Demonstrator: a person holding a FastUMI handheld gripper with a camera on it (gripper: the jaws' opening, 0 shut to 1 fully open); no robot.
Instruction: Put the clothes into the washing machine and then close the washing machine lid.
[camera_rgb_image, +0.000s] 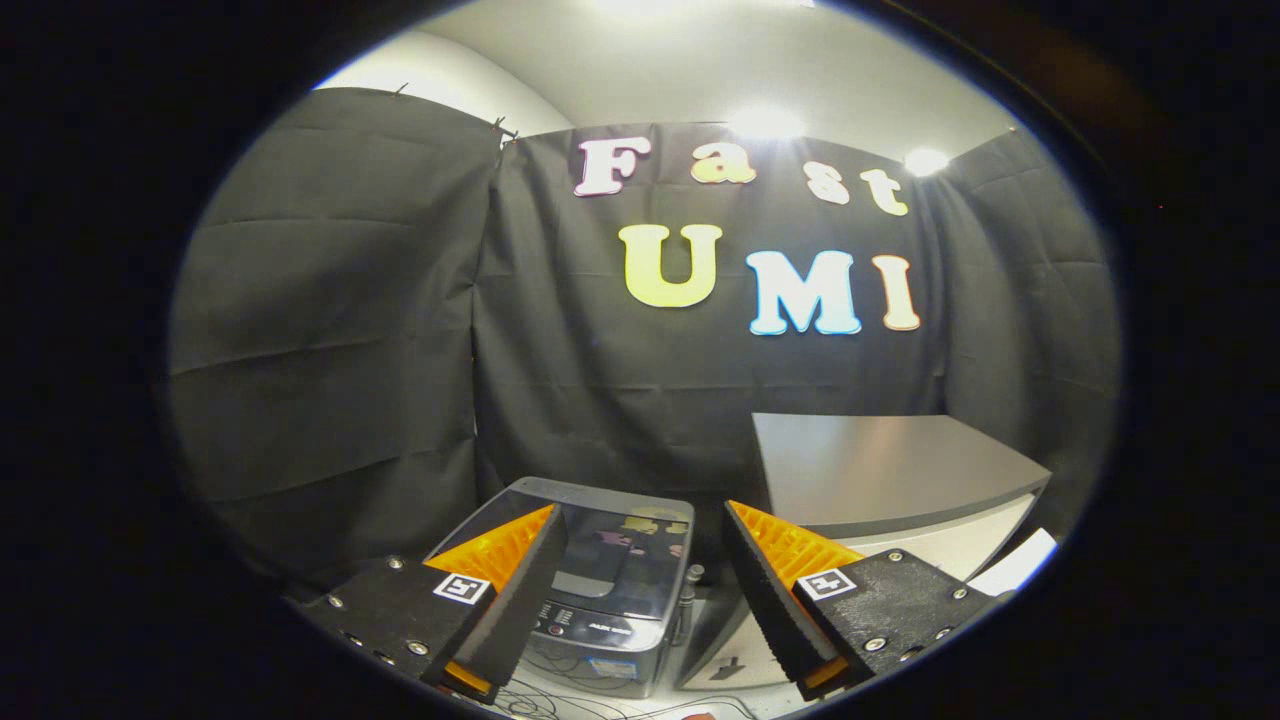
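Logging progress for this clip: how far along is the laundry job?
Nothing looks done. The gripper is open and empty, held above and short of the washer, whose glossy lid lies shut. No clothes are in sight beside the grey table. All steps remain.

no readable text on washing machine (590, 560)

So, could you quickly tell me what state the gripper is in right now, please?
Gripper: open, fingers spread wide, holding nothing; the washing machine sits just ahead, between and beyond the fingers, lid down.
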